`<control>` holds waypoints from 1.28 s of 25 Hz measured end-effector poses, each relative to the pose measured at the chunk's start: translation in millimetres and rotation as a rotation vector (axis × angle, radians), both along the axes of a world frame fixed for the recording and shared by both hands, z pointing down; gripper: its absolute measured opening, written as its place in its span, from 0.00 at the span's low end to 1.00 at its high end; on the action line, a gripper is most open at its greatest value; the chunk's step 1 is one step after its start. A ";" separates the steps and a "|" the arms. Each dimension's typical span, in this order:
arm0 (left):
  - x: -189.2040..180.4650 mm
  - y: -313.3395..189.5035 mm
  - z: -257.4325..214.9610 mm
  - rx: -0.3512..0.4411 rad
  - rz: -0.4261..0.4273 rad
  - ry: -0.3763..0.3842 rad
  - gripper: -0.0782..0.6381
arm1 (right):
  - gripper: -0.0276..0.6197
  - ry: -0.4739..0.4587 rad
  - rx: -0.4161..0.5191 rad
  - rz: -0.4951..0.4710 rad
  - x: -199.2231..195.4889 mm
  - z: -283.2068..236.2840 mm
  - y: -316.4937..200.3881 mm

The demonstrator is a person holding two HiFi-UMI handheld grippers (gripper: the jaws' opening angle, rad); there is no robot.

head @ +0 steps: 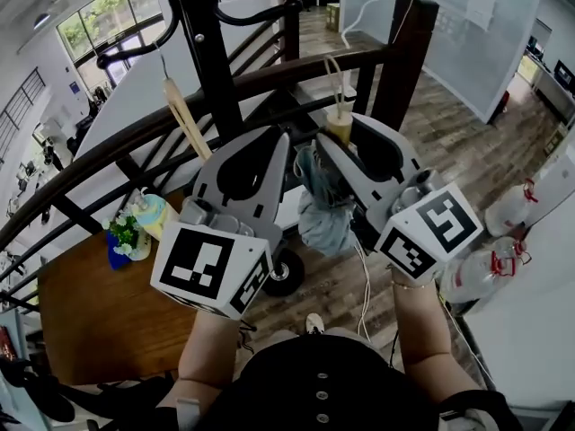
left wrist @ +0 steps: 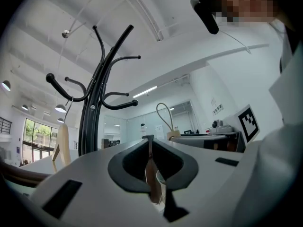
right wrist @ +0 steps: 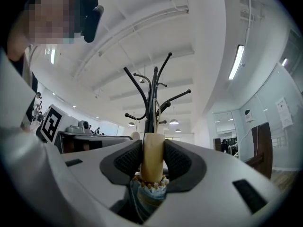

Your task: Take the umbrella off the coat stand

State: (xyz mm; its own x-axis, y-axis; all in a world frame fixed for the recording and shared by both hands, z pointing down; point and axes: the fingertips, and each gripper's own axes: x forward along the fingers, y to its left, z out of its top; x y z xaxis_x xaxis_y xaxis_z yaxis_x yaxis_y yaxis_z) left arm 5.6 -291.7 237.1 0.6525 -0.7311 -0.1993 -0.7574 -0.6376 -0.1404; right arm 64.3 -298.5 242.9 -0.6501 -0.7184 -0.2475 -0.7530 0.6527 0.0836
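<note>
My right gripper (head: 340, 126) is shut on the cream handle of the folded light-blue umbrella (head: 322, 215), whose fabric hangs down between the two grippers. In the right gripper view the handle (right wrist: 152, 158) is clamped between both pads, with the bunched fabric (right wrist: 146, 198) below it. The umbrella's thin wrist loop (left wrist: 165, 117) stands up free of the hooks. Close on its left, my left gripper (head: 284, 139) has its tips together on nothing. The black coat stand (head: 209, 54) rises just behind, its curved hooks (right wrist: 152, 94) above the jaws.
A wooden hanger (head: 183, 115) hangs from a hook of the stand. A dark wooden railing (head: 126, 137) curves across behind the grippers. Below it are a brown table (head: 90, 317) with a flower pot (head: 128, 233), and large water bottles (head: 485, 272) on the floor at the right.
</note>
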 end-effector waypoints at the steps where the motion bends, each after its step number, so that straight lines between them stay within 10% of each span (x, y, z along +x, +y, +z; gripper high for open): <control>1: -0.7 0.0 2.4 -0.004 -0.001 -0.002 0.13 | 0.29 -0.007 -0.008 -0.005 -1.7 3.1 -0.6; 32: -11.2 2.0 13.7 -0.033 -0.033 -0.004 0.13 | 0.29 0.019 -0.035 -0.016 -11.3 12.2 -2.3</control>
State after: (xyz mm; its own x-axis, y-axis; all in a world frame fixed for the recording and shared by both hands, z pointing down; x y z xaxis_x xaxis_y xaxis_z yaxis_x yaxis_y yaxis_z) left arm -5.6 -289.6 250.8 0.6286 -0.7584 -0.1726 -0.7776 -0.6166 -0.1229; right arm 53.0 -300.8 255.0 -0.6660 -0.7159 -0.2097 -0.7409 0.6675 0.0743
